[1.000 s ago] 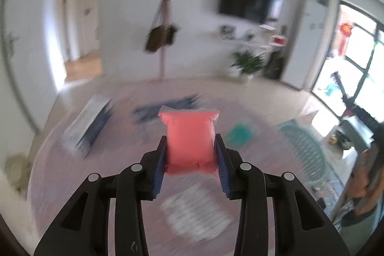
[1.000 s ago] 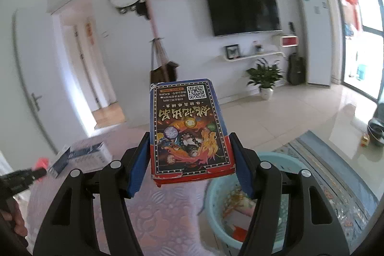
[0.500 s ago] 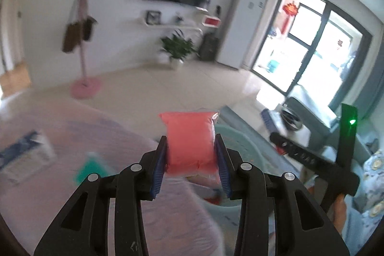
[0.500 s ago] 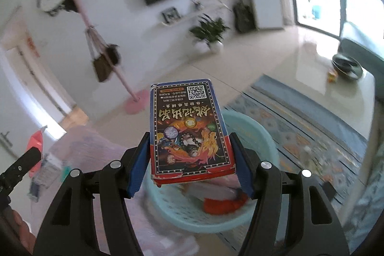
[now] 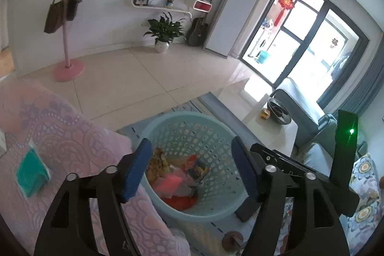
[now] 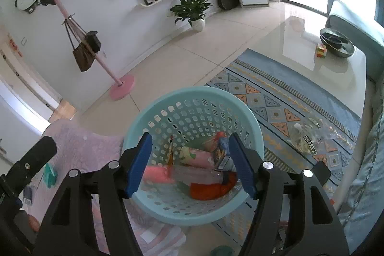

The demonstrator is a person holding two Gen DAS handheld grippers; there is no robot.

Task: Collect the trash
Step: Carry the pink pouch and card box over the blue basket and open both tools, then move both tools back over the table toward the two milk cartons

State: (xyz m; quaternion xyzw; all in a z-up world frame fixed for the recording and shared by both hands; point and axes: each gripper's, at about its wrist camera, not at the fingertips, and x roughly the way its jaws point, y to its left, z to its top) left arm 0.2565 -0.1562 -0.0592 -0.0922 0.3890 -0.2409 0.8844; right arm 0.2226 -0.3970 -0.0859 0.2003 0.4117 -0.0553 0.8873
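The round pale-blue perforated plastic basket stands on the patterned blue rug, and I see trash piled in its bottom: a pink packet, an orange wrapper and a printed blue card box, partly hidden behind my jaws. Both my left gripper and right gripper hover over it, jaws spread wide with nothing between them. At nine o'clock of the basket lies the pink lace-covered surface with a teal packet. A clear crumpled bag lies on the rug at three o'clock, its print unreadable.
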